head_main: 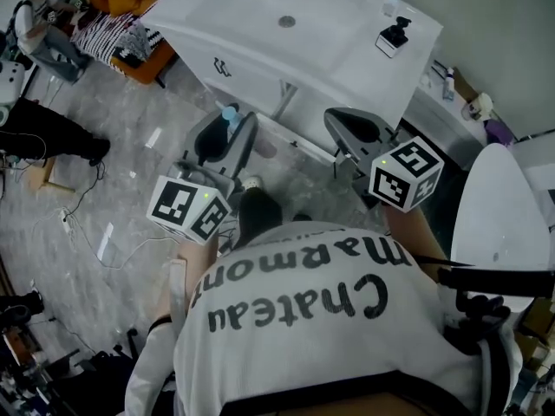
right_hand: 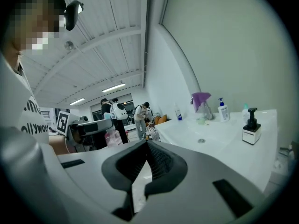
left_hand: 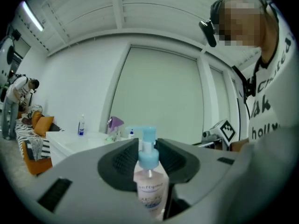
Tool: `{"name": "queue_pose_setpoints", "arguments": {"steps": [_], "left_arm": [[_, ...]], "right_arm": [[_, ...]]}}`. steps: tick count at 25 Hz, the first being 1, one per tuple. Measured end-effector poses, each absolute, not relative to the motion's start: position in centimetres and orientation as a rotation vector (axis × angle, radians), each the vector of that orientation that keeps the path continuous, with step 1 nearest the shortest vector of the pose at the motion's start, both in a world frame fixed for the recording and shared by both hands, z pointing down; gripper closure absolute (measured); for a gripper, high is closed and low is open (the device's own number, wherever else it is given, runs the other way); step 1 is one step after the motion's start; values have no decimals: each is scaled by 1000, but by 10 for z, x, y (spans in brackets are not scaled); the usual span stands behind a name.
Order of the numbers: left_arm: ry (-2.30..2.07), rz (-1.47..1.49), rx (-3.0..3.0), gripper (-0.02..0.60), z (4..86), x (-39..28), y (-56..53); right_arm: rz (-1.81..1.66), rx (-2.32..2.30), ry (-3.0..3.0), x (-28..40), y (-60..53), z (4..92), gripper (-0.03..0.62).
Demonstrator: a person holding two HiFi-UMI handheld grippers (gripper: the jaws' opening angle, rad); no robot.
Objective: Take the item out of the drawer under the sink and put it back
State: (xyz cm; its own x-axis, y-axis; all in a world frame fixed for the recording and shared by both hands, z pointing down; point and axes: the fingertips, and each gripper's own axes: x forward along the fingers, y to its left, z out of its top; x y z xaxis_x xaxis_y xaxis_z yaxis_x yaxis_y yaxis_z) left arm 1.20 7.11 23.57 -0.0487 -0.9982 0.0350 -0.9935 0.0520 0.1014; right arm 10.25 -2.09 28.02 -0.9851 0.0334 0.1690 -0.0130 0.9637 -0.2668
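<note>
White sink (head_main: 260, 42) — left hand-held gripper (left_hand: 148, 148) clamps one pump bottle (left_hand: 150, 186), right hand-held gripper (right_hand: 145, 147) closed.

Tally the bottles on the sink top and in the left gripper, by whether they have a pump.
Pump bottles: 3 (black-pump dispenser, white blue-pump bottle, pink blue-pump bottle in the left gripper)
Bottles without a pump: 2 (slim bottle, teal-capped bottle)
Total: 5

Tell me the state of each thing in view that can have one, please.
left hand-held gripper: shut on the pump bottle.
pump bottle: upright, clamped between the jaws.
right hand-held gripper: shut, nothing between the jaws.
black dispenser: upright on the sink.
</note>
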Motion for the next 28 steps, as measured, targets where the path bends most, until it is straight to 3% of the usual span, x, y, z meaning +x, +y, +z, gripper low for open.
{"name": "queue_pose_setpoints", "arguments": {"steps": [16, 28], "left_arm": [[-2301, -192, 2082, 454, 209, -66, 107], [-2264, -145, 2180, 453, 183, -200, 124]], "right_arm": [[220, -121, -2929, 14, 10, 270, 583], [191, -57, -2980, -121, 29, 248, 583]]}}
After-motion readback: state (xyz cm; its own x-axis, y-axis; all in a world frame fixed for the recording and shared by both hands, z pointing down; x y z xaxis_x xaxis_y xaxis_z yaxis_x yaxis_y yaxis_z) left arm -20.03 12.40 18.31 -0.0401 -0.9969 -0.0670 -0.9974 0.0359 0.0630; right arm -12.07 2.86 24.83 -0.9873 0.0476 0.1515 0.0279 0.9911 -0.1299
